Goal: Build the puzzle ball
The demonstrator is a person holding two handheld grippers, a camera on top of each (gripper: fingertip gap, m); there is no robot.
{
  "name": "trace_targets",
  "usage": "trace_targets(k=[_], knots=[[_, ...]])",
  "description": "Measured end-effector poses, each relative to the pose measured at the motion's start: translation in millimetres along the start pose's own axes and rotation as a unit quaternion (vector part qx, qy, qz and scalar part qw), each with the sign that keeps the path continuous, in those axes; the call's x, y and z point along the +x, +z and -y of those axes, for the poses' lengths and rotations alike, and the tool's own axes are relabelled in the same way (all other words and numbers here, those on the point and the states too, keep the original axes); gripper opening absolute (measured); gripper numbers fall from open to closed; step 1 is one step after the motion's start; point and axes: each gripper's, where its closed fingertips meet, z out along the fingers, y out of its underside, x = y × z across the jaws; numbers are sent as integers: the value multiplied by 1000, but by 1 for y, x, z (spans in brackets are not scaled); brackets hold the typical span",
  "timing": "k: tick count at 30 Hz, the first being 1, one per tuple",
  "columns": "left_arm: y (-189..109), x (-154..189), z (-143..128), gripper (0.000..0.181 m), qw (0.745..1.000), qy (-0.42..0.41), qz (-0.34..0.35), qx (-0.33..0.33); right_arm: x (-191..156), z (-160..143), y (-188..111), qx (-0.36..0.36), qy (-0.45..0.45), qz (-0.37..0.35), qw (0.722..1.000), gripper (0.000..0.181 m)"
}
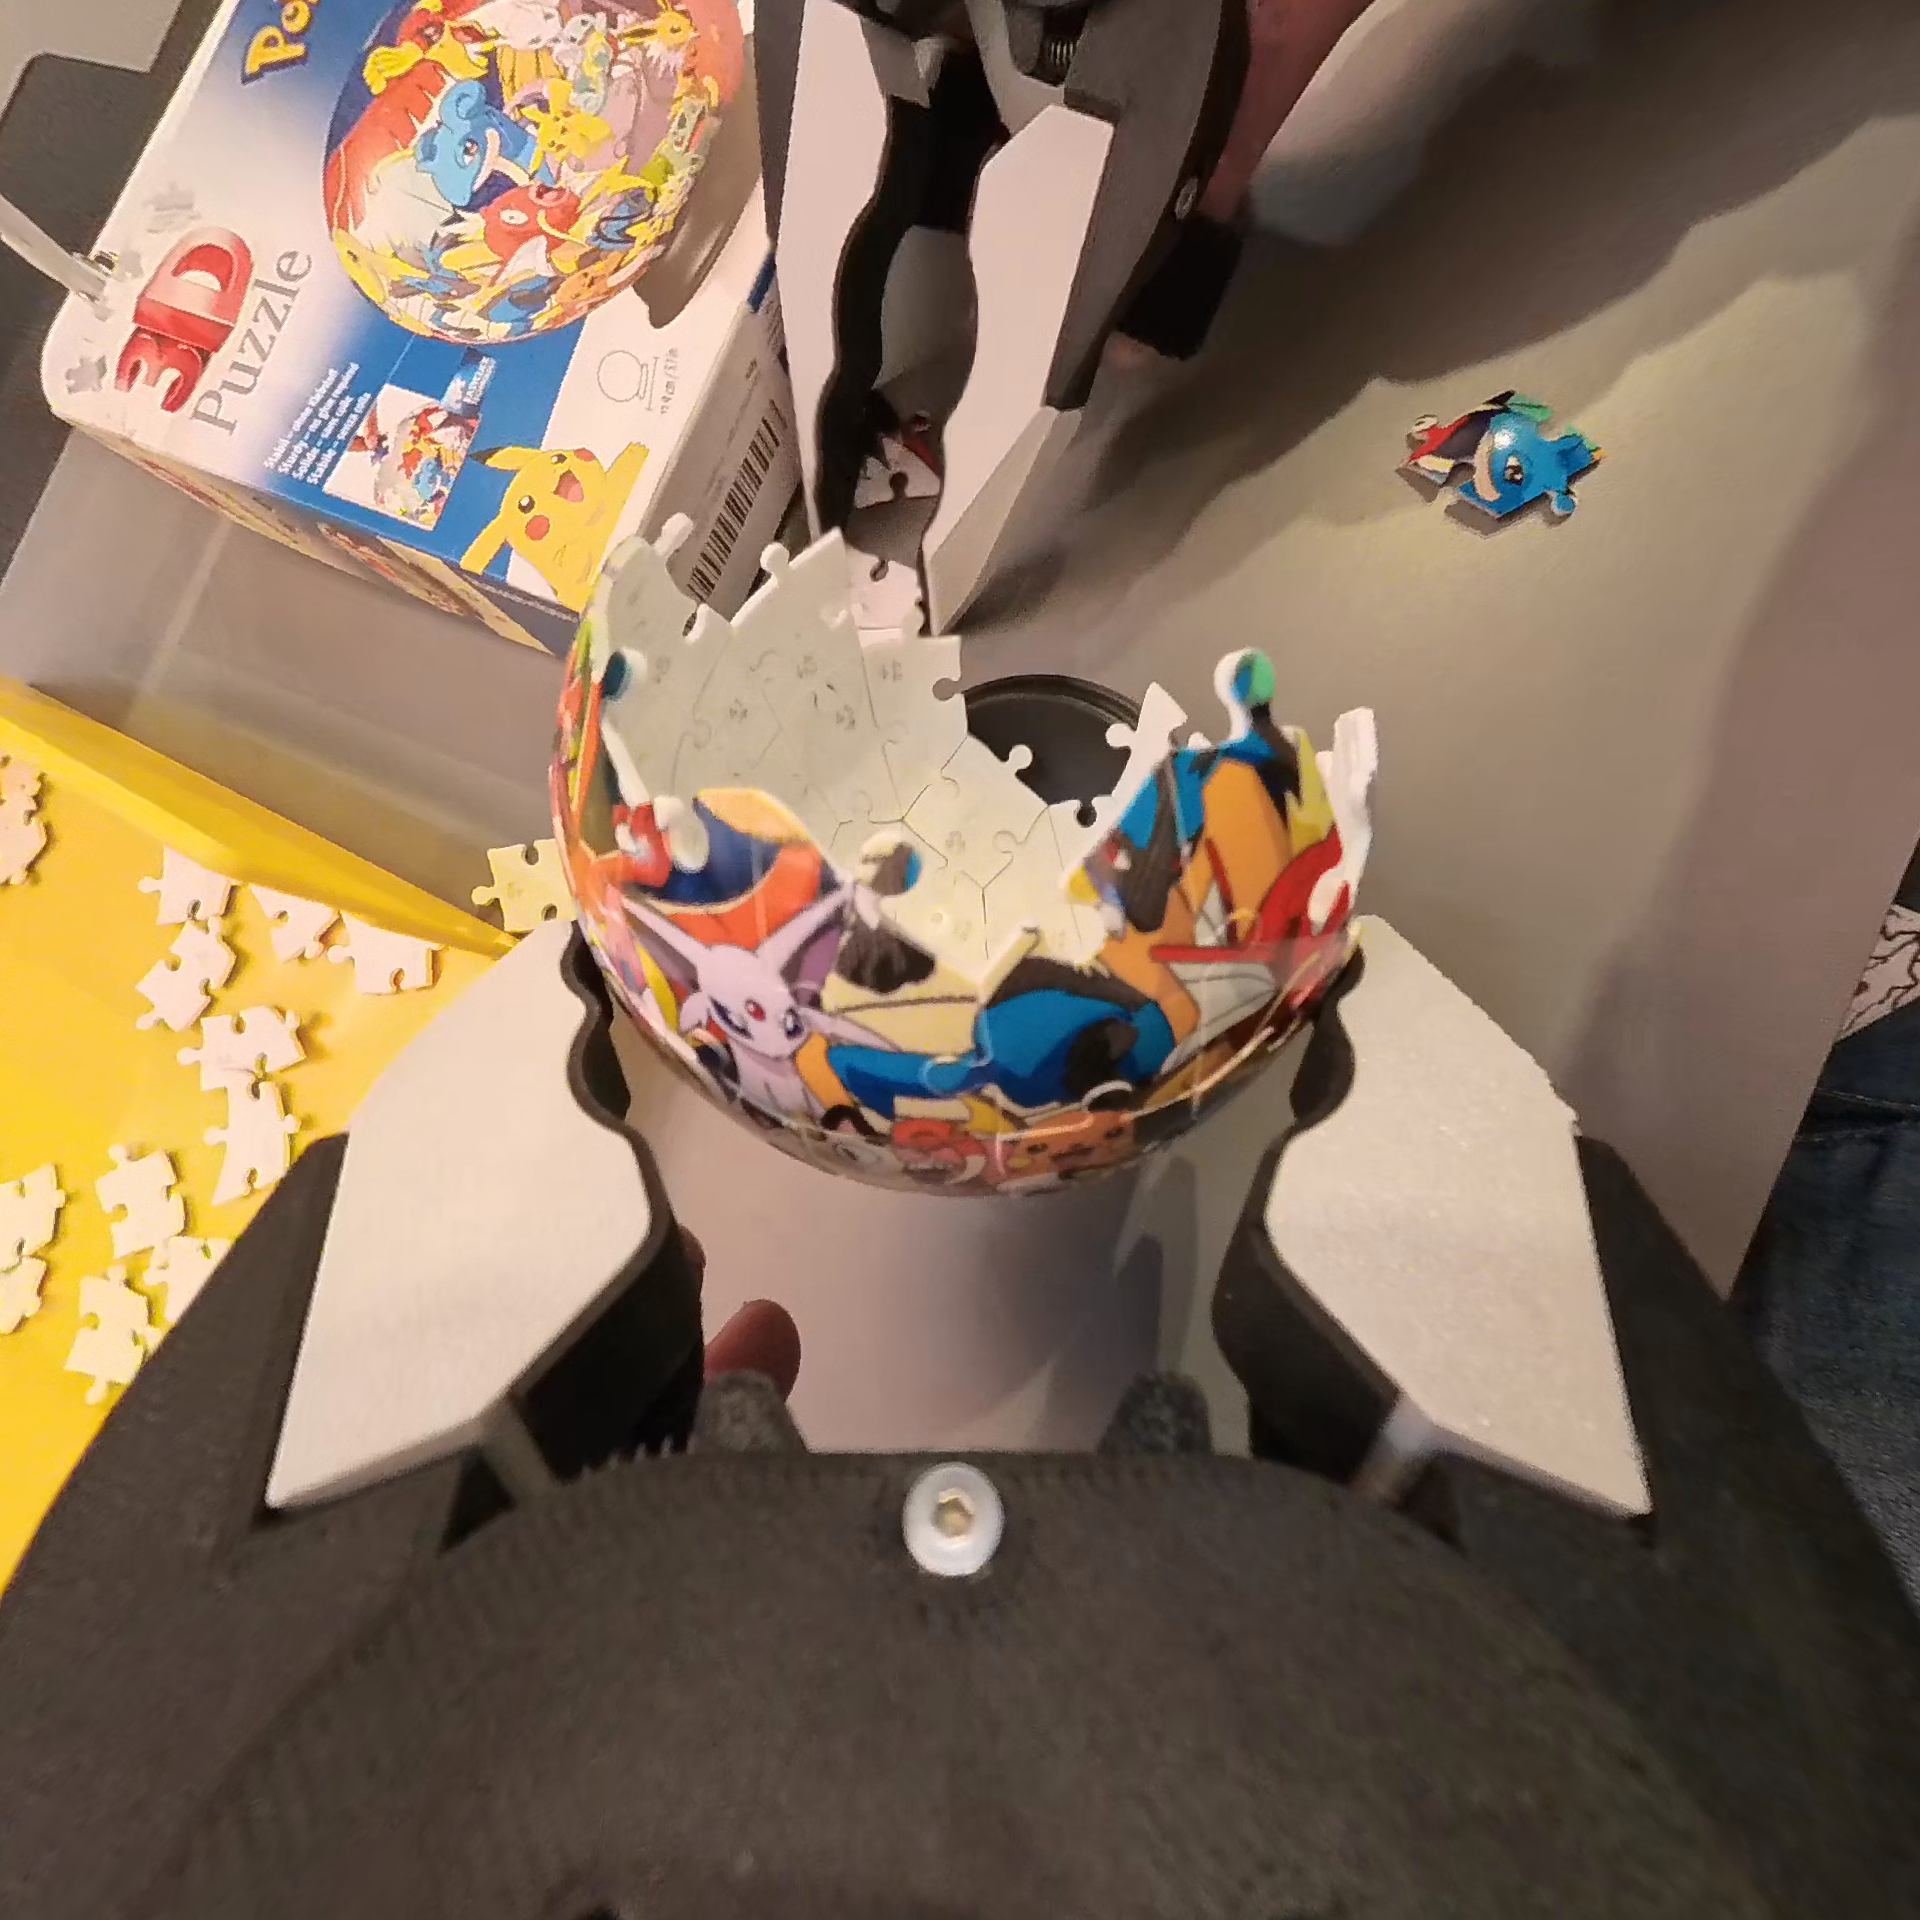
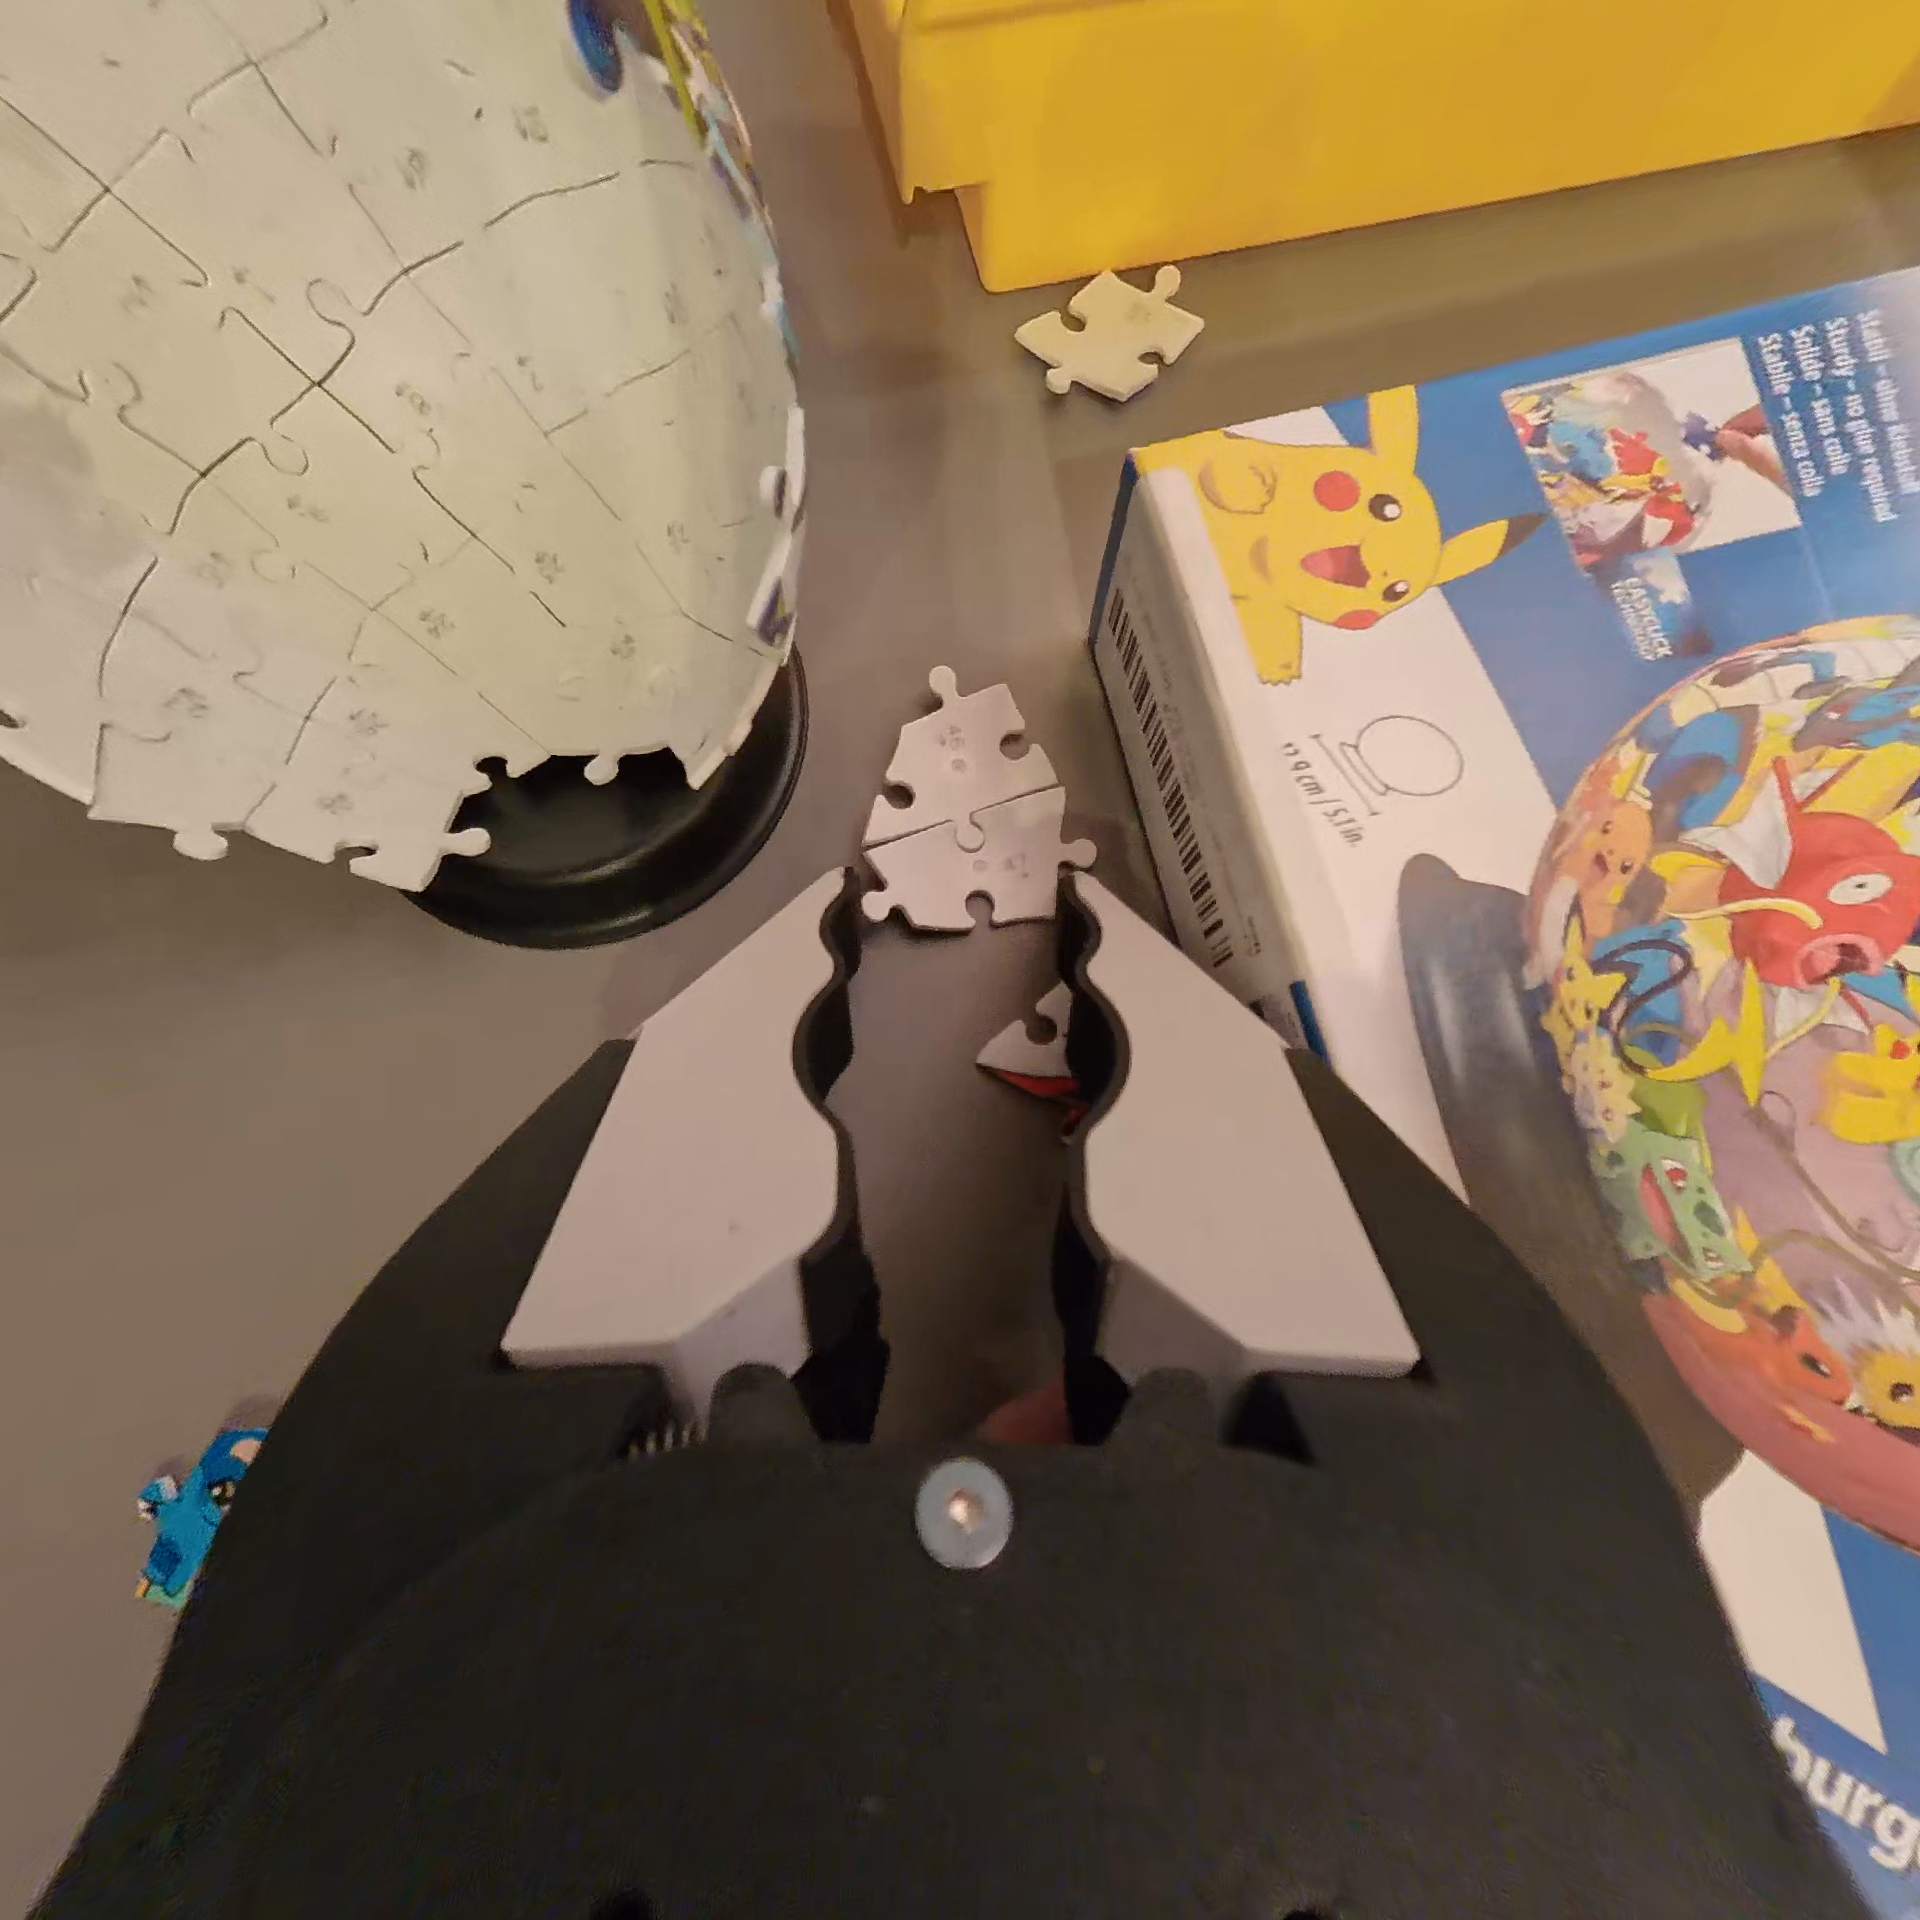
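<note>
The half-built puzzle ball [image 1: 748, 987] is an open colourful shell with white insides, sitting on a black stand [image 1: 1039, 707]. My left gripper [image 1: 961, 997] is shut on the ball, one finger on each side. In the right wrist view the ball [image 2: 312, 416] on its stand [image 2: 644, 873] is at the upper left. My right gripper [image 2: 961, 883] has its tips closed on the sides of two joined white face-down pieces [image 2: 966, 831] lying on the grey table. A red-and-white piece [image 2: 1029, 1049] lies by its right finger. The right gripper [image 1: 883, 566] also shows behind the ball.
The puzzle box [image 1: 416, 260] [image 2: 1558, 727] lies close beside the right gripper. A yellow tray [image 1: 260, 821] [image 2: 1351, 125] holds several loose white pieces. One white piece [image 2: 1117, 327] lies beside the tray. A blue joined cluster [image 1: 1501, 457] [image 2: 192, 1507] lies apart on the table. The grippers' ends are close to 12 centimeters from one another.
</note>
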Motion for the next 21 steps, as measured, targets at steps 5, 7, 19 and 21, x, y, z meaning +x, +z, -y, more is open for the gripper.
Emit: trace_targets(k=[5, 7, 19, 21], knots=[[-1, 0, -1, 126, 1000, -1, 1, 0, 1, 0, -1, 6, 1, 4, 1000, 36], [-1, -1, -1, 126, 1000, -1, 2, 0, 1, -1, -4, 9, 3, 4, 1000, 36], [0, -1, -1, 126, 1000, 4, -1, -8, -26, -3, -49, 26, -32, 57, 998, 36], [0, -1, -1, 126, 1000, 4, -2, -9, -33, -3, -53, 21, -55, 69, 996, 36]])
